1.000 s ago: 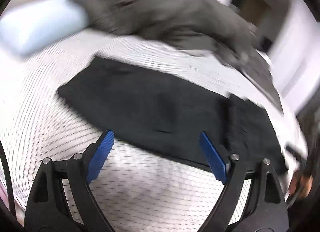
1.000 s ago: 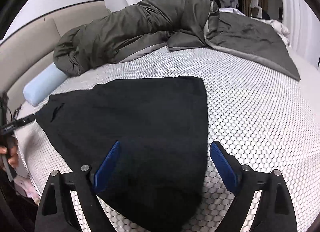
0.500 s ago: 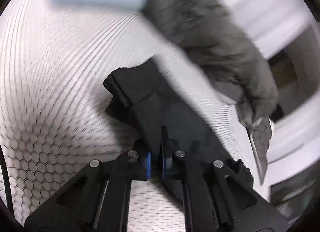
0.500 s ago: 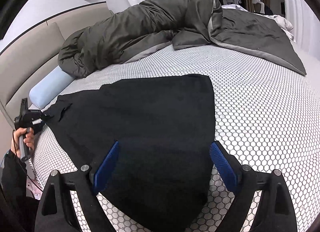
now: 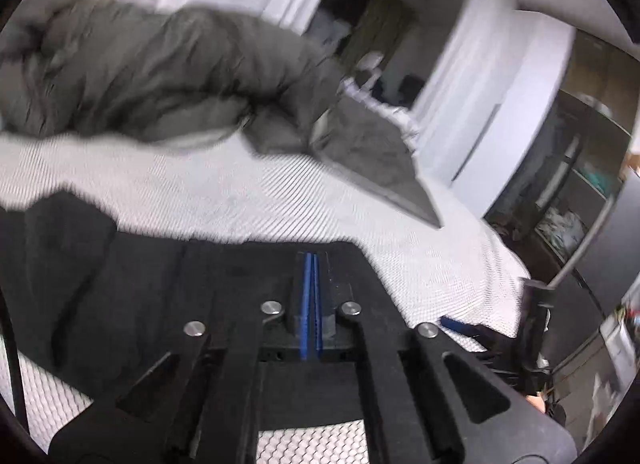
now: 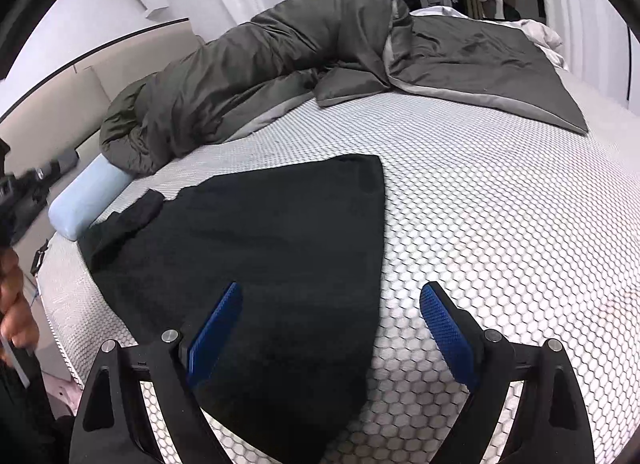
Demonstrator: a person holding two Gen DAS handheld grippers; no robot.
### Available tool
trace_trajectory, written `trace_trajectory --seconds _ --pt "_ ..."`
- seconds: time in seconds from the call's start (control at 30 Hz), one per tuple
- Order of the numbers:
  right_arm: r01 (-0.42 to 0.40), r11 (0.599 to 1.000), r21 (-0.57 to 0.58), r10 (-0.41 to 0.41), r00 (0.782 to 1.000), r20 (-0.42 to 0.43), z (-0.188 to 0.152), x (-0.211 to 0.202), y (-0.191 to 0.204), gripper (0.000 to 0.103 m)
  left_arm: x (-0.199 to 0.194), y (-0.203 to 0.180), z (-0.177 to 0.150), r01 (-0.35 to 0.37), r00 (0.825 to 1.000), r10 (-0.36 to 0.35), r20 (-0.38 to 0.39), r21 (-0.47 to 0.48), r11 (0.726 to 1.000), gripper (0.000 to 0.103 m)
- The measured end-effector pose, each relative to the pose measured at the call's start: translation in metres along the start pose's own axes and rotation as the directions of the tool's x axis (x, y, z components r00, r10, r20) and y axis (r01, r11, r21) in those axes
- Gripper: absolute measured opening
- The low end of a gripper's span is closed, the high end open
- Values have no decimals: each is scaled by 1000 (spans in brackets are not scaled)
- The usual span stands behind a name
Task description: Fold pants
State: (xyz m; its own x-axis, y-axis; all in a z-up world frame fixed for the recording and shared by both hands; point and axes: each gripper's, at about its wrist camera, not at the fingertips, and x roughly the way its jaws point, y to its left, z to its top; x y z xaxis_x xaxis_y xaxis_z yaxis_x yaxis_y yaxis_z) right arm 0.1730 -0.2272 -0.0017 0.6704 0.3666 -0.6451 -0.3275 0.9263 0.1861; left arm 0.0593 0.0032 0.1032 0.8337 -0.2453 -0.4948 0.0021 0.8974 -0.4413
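The black pants (image 6: 272,264) lie flat on the bed (image 6: 500,223), on the side nearer me than the big grey blanket (image 6: 320,63). A blue pillow (image 6: 86,199) sits just beside the far left end of the pants.

The left gripper (image 5: 310,260) has its fingers squeezed tight together. It sits right over the black cloth, but I cannot tell if any cloth is really caught between them. If it only has a tiny pinch, the pants may slip out when it lifts, and the fold will flop down crooked.

The right gripper (image 6: 332,292) hangs over the near end of the pants with its fingers wide apart, holding nothing. So nothing pins that end down. If the left one pulls hard, I think the whole pants could slide across the bed and bunch up. That little lump of cloth near the pillow could get folded inside too.
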Motion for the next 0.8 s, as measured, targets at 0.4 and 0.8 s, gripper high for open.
trace_trajectory --seconds 0.4,0.8 --pt "9 1000 -26 -10 1000 -19 -3 1 2 92 -68 183 -39 -354 932 356 -65 -359 864 73" --pt "-16 996 -87 9 997 -74 1 29 33 92 74 151 3 -637 717 674 -178 225 737 70"
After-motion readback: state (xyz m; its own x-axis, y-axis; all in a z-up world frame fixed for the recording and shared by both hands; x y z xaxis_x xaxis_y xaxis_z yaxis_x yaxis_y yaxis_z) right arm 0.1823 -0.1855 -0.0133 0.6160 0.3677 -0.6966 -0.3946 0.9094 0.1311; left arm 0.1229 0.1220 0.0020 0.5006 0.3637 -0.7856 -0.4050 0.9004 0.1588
